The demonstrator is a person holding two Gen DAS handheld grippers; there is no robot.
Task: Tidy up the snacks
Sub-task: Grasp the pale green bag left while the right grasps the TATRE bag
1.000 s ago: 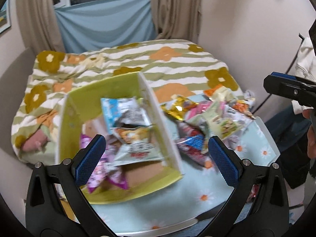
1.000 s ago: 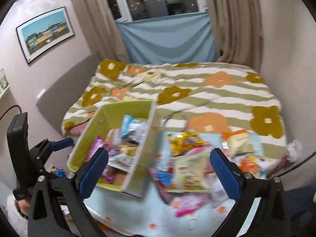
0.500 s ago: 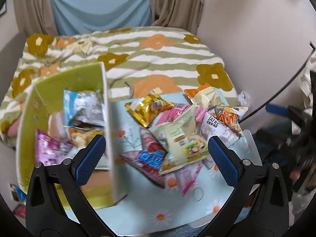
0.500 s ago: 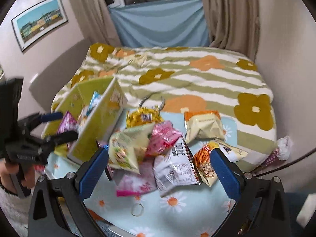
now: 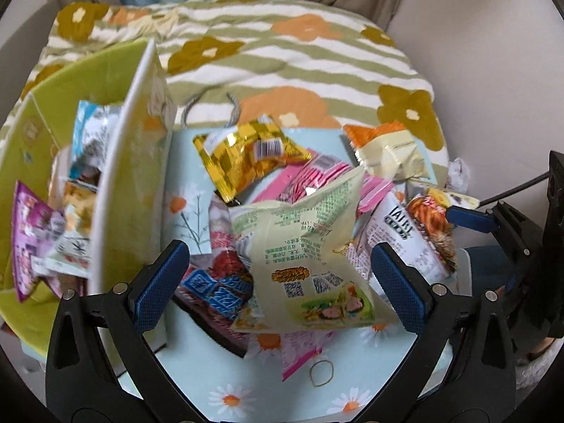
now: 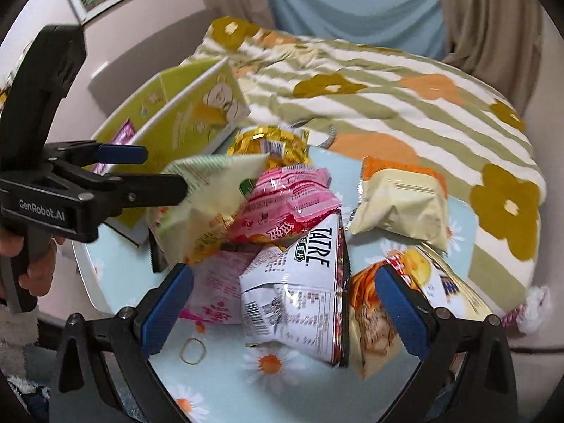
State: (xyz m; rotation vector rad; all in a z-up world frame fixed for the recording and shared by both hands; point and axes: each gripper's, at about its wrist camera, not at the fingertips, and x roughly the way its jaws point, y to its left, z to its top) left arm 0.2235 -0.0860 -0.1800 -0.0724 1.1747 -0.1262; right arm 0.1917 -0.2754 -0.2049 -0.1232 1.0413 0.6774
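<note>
The snacks lie in a loose heap on the daisy-print worktop (image 5: 183,208), just right of the green box (image 5: 105,81): a pale green packet (image 5: 310,246) on top, a gold packet (image 5: 246,157) behind it, a pink packet (image 6: 289,204), a white packet (image 6: 299,282) lettered in black, an orange-and-cream packet (image 6: 402,201) off to the far right, and an orange noodle-print packet (image 6: 366,310) at the near right. Some packets already sit inside the box, among them a purple packet (image 5: 31,239) and a blue-and-silver packet (image 5: 91,134), so by my reading the sorting is under way but the larger share remains outside.

The left tongs (image 5: 278,282) stand wide apart with nothing between them, hanging right over the pale green packet, whose lower half lies between the two blue pads; from the right wrist view one finger appears level with that packet's upper corner, though whether it touches I cannot tell. The right tongs (image 6: 282,306) are likewise wide and empty, poised above the white packet, with the orange noodle-print packet beside the right pad. A rubber band (image 6: 193,351) lies on the worktop near the front edge, and a striped flowered bed (image 6: 387,81) spreads behind
</note>
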